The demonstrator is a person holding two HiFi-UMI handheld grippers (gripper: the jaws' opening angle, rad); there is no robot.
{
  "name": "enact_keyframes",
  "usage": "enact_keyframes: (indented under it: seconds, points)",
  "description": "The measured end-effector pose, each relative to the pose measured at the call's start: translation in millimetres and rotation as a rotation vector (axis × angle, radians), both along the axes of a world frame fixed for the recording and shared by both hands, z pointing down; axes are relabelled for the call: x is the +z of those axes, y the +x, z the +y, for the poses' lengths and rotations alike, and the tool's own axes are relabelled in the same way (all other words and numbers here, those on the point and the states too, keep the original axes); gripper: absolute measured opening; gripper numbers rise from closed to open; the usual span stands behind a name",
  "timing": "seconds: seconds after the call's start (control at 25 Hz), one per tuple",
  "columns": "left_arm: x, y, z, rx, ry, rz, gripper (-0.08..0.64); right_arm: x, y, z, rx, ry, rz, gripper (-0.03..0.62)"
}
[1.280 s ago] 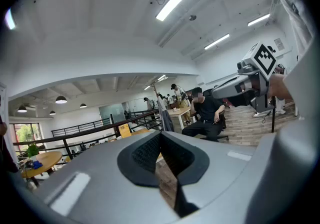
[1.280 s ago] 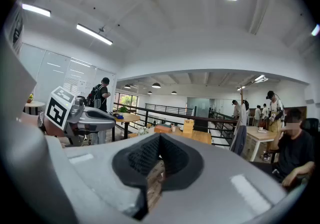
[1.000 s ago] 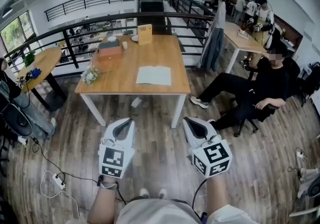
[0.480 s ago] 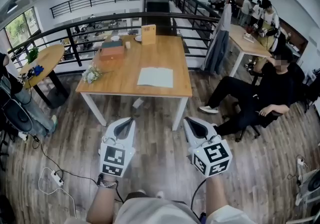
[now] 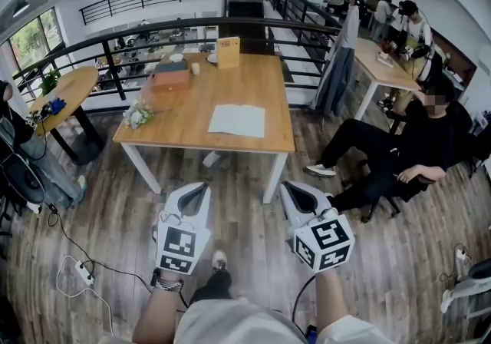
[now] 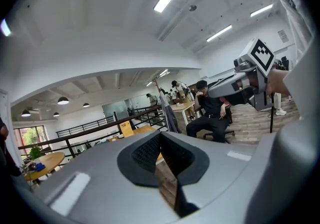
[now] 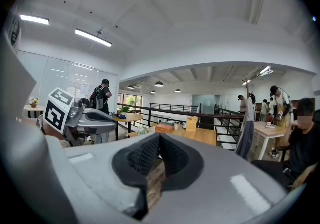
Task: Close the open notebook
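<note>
Head view has the table [image 5: 257, 77] slightly nearer than a second ago; my left gripper [image 5: 198, 190] and right gripper [image 5: 295, 190] carry jaws together, empty, and the notebook [image 5: 238, 120] lies open on it, well apart from me, so I'm only approaching

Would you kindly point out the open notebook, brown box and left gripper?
open notebook [image 5: 238, 120], head view, middle of its pages
brown box [image 5: 169, 80], head view, its front side
left gripper [image 5: 198, 190], head view, between its fingertips
</note>
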State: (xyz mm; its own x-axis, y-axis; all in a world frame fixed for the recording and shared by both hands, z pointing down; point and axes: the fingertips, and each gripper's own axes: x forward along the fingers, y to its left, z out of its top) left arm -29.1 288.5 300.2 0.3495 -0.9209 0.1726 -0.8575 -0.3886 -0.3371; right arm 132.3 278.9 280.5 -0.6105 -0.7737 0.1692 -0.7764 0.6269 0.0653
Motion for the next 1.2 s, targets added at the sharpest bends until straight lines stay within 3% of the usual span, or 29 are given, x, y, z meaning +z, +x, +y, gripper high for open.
enact_keyframes:
  seconds: [0.44,0.72,1.2]
  points:
    - [19,-18,-82,-0.024,-0.02,-0.039,0.005,11,-19,-82,-0.012,0.005,0.023,0.002]
    - [18,-32,-157,0.001,-0.037,0.03,0.003,8,-43,-153,-0.031,0.01,0.031,0.002]
    - [11,-56,-256,0.014,-0.044,-0.019,0.003,-1,-61,-247,0.018,0.01,0.032,0.002]
